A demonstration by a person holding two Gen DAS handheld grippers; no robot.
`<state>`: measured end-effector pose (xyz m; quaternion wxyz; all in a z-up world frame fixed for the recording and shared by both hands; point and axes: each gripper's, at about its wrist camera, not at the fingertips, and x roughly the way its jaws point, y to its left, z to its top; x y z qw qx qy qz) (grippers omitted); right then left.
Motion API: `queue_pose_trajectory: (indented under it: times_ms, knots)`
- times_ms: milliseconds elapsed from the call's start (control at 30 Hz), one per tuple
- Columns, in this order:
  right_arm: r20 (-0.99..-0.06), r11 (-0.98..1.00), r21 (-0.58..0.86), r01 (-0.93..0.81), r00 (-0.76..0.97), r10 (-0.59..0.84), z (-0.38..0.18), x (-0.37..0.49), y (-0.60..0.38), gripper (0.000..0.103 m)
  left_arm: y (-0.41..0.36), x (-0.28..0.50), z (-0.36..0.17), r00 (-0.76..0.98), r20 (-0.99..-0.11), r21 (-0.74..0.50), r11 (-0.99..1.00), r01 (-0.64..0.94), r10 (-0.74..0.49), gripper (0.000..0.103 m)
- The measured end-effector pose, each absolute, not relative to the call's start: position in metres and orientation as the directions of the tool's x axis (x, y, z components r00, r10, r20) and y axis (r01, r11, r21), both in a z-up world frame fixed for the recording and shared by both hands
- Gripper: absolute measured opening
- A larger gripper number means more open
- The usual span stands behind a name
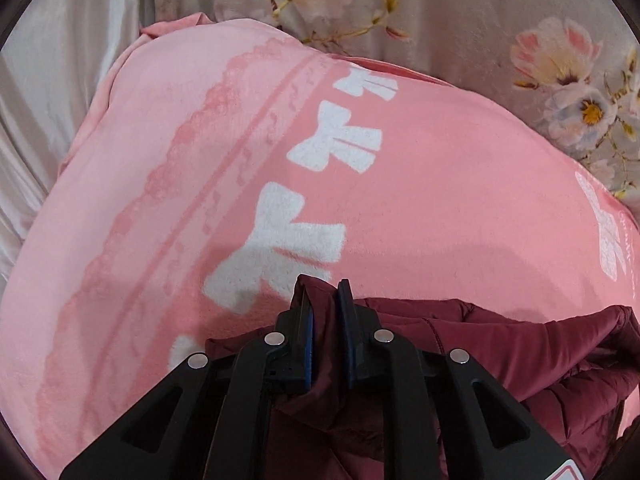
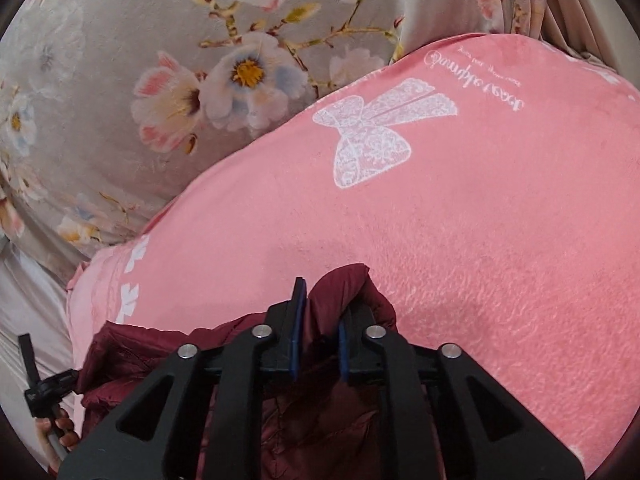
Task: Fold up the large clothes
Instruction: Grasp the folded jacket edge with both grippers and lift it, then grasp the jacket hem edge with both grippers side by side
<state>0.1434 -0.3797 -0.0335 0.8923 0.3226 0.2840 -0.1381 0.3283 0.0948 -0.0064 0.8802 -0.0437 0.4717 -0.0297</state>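
Both tools pinching the dark maroon quilted puffer jacket [image 1: 500,352]: left tool [image 1: 325,304] and right tool [image 2: 320,312] each have a fabric ridge between nearly closed pads. Jacket lies on the pink fleece blanket with white bows [image 1: 420,184]. Probably carrying an edge over for a fold.
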Motion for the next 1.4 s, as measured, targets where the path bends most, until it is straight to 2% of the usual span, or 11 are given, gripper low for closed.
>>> queue_pose_trajectory:
  times_ms: [67,133,233,267,300,333,400,633,767,967,1400]
  knots:
    - [-0.547,0.750,0.510,0.420,0.832,-0.094,-0.020,0.129,-0.380,0.029,0.101,0.326,0.003,0.578,-0.808,-0.137,0.991,0.010,-0.117,0.016]
    - [-0.494,0.761,0.492,0.422,0.856,-0.155,0.000,0.115,-0.375,0.050,0.106,0.322,0.016,0.606,-0.783,-0.164,0.986,0.017,-0.141,0.016]
    - [-0.459,0.798,0.452,0.399,0.871,-0.176,0.022,0.110,-0.361,0.051,0.107,0.314,0.040,0.647,-0.741,-0.187,0.981,0.054,-0.177,0.023]
    - [-0.460,0.813,0.433,0.389,0.871,-0.172,0.027,0.112,-0.354,0.051,0.107,0.313,0.046,0.664,-0.731,-0.169,0.984,0.049,-0.159,0.032]
    - [-0.466,0.826,0.418,0.379,0.870,-0.164,0.029,0.114,-0.348,0.051,0.106,0.309,0.055,0.711,-0.699,-0.101,0.995,0.011,-0.079,0.054]
    - [-0.480,0.850,0.391,0.353,0.866,-0.138,0.031,0.119,-0.336,0.051,0.104,0.305,0.063,0.748,-0.663,-0.056,0.998,-0.019,-0.023,0.066]
    - [-0.505,0.885,0.353,0.304,0.858,-0.094,0.032,0.130,-0.314,0.051,0.100,0.298,0.077,0.797,-0.604,-0.004,1.000,-0.022,0.015,0.066]
    - [-0.654,0.969,0.212,0.124,0.755,0.047,0.011,0.199,-0.219,0.043,0.034,0.295,0.073,0.706,-0.697,0.011,0.983,0.185,-0.125,0.066]
    - [-0.702,0.967,0.222,0.121,0.708,0.073,0.000,0.235,-0.199,0.033,-0.019,0.298,0.036,0.627,-0.765,0.037,0.961,0.273,-0.149,0.064]
    - [-0.778,0.973,0.157,0.170,0.628,0.016,-0.042,0.258,-0.192,0.031,-0.055,0.305,-0.026,0.576,-0.815,0.103,0.961,0.256,-0.066,0.058]
    - [-0.761,0.982,0.088,0.166,0.647,-0.041,-0.068,0.247,-0.178,0.031,-0.055,0.291,-0.068,0.643,-0.766,0.149,0.969,0.195,-0.012,0.061]
